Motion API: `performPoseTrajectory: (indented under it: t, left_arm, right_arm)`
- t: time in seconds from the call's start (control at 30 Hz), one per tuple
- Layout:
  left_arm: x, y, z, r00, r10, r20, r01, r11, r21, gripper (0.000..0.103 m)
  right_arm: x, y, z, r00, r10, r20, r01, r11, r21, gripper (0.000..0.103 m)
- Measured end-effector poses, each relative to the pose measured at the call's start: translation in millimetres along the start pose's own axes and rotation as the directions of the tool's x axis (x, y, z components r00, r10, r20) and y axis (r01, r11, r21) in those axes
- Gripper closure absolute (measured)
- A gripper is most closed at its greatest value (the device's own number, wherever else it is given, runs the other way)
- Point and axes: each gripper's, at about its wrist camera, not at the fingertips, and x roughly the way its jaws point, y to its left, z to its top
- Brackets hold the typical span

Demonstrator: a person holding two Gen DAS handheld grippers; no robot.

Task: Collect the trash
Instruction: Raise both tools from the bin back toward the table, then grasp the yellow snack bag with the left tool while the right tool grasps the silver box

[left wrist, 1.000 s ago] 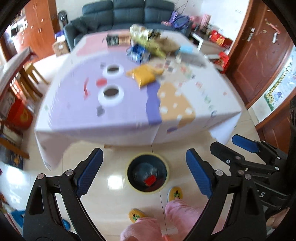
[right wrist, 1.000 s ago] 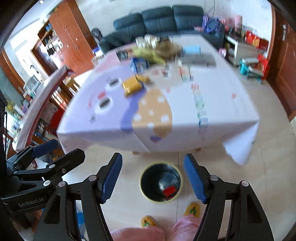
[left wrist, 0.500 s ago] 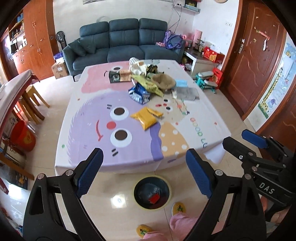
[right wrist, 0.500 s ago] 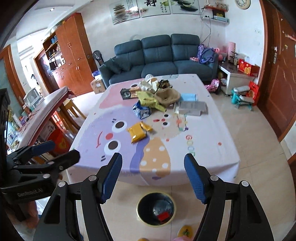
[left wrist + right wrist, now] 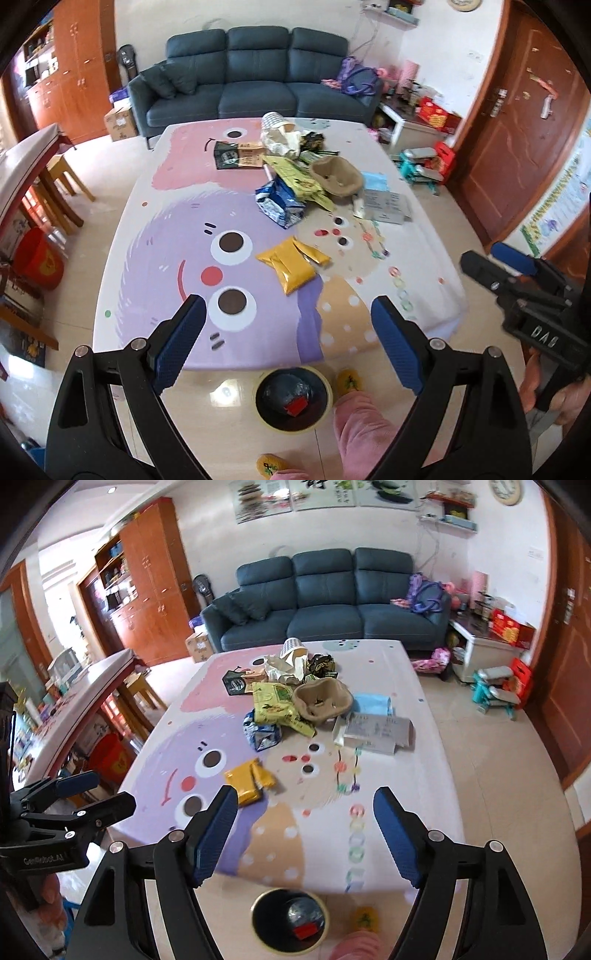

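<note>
Left wrist view: we hold both grippers, left [image 5: 284,328] and right [image 5: 304,827], fingers wide and empty, over the table's [image 5: 424,266] near edge. Yellow packet [image 5: 290,264] lies nearest, mid-table; the pile [image 5: 306,173] sits toward the far edge. Bin [image 5: 293,398] waits on the floor below. Best to pinch the packet's edge flat, then drop it straight down.

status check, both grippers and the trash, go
Left hand-held gripper open, empty. Right hand-held gripper open, empty. Yellow packet nearest on table, bin on floor below. Nothing blocking.
</note>
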Motion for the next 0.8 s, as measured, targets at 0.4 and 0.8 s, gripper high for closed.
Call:
performPoseTrajectory:
  t: [0.4,0.8]
  left_arm:
    - [166.8,-21.4,49.6,0.968,0.06,-0.242,-0.122,0.961,-0.249,0.014]
    - [259.4,-8.1,49.5,0.915,0.126,-0.384,-0.284,0.877,-0.388,0.014]
  right_arm:
    - [163.3,-101.4,76.8,0.959,0.16,-0.234,-0.207,0.959,-0.193,0.026]
    - [297.3,-133.4,108.7,0.889,0.171,-0.425,-0.343,0.864,-0.37,0.026]
